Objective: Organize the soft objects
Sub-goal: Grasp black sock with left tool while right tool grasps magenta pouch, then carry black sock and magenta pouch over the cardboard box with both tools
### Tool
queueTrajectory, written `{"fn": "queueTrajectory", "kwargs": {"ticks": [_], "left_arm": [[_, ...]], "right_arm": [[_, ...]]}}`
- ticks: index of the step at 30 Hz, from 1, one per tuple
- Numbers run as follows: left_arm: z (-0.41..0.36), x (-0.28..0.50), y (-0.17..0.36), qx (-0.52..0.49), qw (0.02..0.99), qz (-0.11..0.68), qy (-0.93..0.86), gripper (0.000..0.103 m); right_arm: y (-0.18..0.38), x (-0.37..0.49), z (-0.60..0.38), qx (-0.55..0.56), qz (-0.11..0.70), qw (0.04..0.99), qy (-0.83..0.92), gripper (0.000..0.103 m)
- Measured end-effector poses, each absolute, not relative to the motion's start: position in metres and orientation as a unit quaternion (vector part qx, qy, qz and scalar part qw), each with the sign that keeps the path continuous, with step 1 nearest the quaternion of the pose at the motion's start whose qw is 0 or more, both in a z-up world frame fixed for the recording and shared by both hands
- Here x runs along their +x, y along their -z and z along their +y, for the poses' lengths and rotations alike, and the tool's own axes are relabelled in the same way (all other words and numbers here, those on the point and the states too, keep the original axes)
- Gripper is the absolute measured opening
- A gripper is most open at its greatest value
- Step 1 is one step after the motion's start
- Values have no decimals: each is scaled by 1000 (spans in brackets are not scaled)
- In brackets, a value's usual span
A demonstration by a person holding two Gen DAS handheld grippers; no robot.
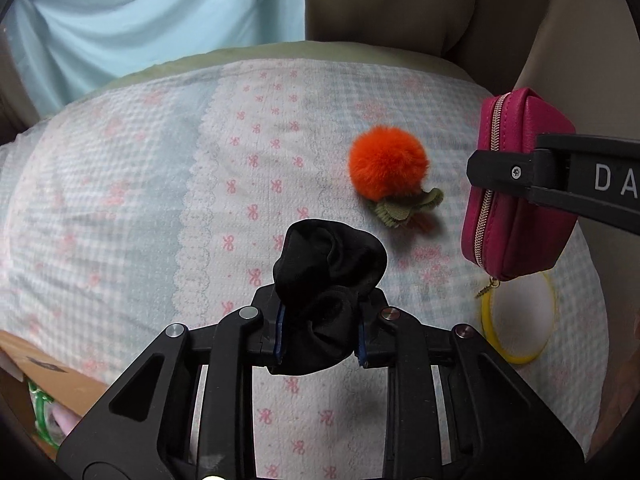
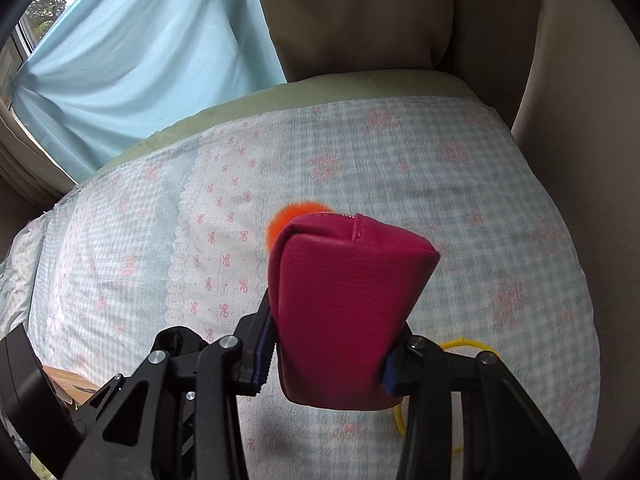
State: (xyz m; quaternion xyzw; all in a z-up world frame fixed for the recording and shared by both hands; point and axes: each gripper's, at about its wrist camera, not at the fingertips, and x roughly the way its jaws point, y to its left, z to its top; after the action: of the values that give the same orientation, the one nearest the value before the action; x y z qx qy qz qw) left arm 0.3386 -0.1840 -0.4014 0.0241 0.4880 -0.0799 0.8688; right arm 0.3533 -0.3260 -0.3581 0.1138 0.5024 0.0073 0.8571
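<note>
Soft things were split between both tools and the cushion. The left tool (image 1: 320, 332) was clamped tight on a black cloth (image 1: 330, 276), bunched between its blue pads and held above the cushion (image 1: 120, 200). The right tool (image 2: 332, 360) gripped a pink pouch (image 2: 344, 300) by its sides, zipper facing left in the left view, also off the cushion. An orange pompom (image 1: 387, 161) with a green frill lay on the cushion between them. A yellow hoop (image 1: 516, 356) lay below the pouch.
</note>
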Motion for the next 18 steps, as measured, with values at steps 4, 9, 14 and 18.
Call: {"fn": "queueTrajectory", "kwargs": {"ticks": [4,9,14,18], "left_arm": [[-177,321,360,20,877,475,78,22],[-165,289,293,17,886,457,78,22],[-148,247,227,5,889,451,80,22],[-130,216,182,2,893,443,78,22]], "right_arm": [[312,325,-326,118,484,867,-7,38],[246,278,-324,118,462,879,-11,38],[183,229,-316,110,441,890,-23,38],[146,199,-302,101,435,894,-34,38]]}}
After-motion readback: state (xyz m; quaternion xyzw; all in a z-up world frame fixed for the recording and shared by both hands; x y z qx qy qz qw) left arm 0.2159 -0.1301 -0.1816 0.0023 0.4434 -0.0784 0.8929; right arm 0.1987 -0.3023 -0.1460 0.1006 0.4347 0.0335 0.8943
